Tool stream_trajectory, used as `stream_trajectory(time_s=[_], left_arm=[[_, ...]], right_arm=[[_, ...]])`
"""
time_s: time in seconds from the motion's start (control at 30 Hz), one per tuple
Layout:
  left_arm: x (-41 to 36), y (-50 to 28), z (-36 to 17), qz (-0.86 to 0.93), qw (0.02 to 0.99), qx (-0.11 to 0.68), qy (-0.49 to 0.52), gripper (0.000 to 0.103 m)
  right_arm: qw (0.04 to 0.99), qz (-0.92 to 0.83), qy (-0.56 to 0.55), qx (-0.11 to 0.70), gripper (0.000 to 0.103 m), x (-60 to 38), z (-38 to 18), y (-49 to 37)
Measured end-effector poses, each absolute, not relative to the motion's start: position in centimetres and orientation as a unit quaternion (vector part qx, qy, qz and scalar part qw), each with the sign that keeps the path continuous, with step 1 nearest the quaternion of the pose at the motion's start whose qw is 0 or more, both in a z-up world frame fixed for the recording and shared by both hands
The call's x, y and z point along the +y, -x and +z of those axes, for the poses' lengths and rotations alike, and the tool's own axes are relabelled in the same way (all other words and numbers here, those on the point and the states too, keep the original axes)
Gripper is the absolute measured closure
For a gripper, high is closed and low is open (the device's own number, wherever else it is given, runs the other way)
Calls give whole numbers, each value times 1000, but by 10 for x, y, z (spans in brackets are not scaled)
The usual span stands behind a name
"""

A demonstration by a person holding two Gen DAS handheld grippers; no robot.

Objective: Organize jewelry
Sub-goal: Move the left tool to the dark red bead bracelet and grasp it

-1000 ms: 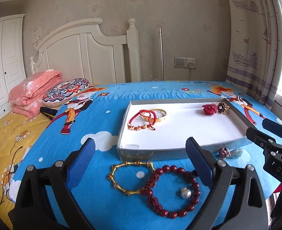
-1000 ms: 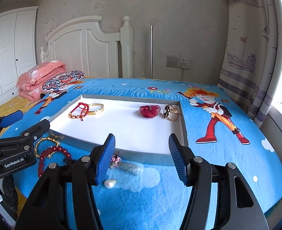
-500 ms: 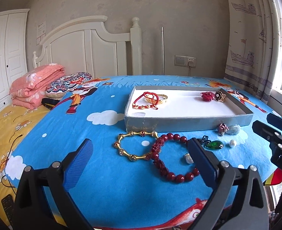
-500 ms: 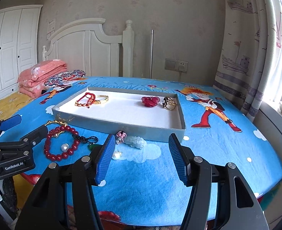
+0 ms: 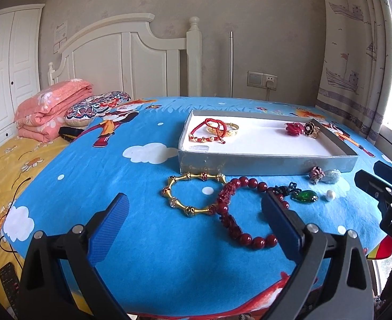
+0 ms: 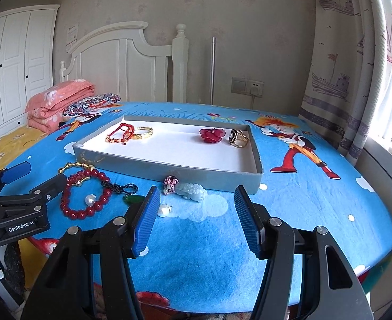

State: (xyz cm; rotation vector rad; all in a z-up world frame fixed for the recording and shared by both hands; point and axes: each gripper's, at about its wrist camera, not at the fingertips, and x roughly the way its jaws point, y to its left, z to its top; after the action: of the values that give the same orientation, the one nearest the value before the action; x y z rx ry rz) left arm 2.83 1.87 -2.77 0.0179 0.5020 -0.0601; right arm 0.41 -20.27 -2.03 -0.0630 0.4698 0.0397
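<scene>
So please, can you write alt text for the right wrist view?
Open blue-padded right tongs hover over a blue cartoon bedspread, empty. Ahead, a grey tray holds bracelets, a red flower and a ring; a pale jade charm, pearls and red beads lie outside.

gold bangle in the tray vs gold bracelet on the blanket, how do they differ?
The gold bangle lies inside the tray; the gold bracelet lies on the blanket in front of it.
The bangle is one smooth band; the bracelet is jointed segments with knobs.
The bangle overlaps a red cord bracelet; the gold bracelet overlaps red beads.
Both are gold-coloured loops lying flat.
</scene>
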Motion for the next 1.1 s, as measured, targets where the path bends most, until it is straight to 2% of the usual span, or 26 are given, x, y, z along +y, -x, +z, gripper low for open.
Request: stream_trajectory(time_s=[0.17,0.3,0.43,0.57,0.77,0.83,0.87,0.97,1.1], left_arm=[[20,-30,-29,-33,967,251,-6,7],[13,-30,-31,-44,966,256,-15,24],[8,-39,-36,-56,960,274,-19,33],[8,-51,-39,-58,956,289,-15,51],[2,-62,-39,-70,954,291,-25,55],[-2,-66,-41,-77,951,298,-31,63],[-4,-67,-43,-82,949,302,-32,74],[-4,-64,-42,-89,950,297,-31,88],[-2,-54,-36,-105,954,280,-22,90]], right_arm=[[972,22,33,233,47,-201,-21,-5],[972,22,33,234,47,-201,-21,-5],[971,23,34,234,47,-200,-22,-5],[971,24,33,236,47,-199,-24,-6],[971,25,30,237,47,-201,-25,-7],[971,25,29,238,47,-201,-26,-7],[971,25,29,238,47,-202,-26,-6],[971,25,27,237,47,-203,-25,-7],[971,29,28,235,47,-202,-25,-6]])
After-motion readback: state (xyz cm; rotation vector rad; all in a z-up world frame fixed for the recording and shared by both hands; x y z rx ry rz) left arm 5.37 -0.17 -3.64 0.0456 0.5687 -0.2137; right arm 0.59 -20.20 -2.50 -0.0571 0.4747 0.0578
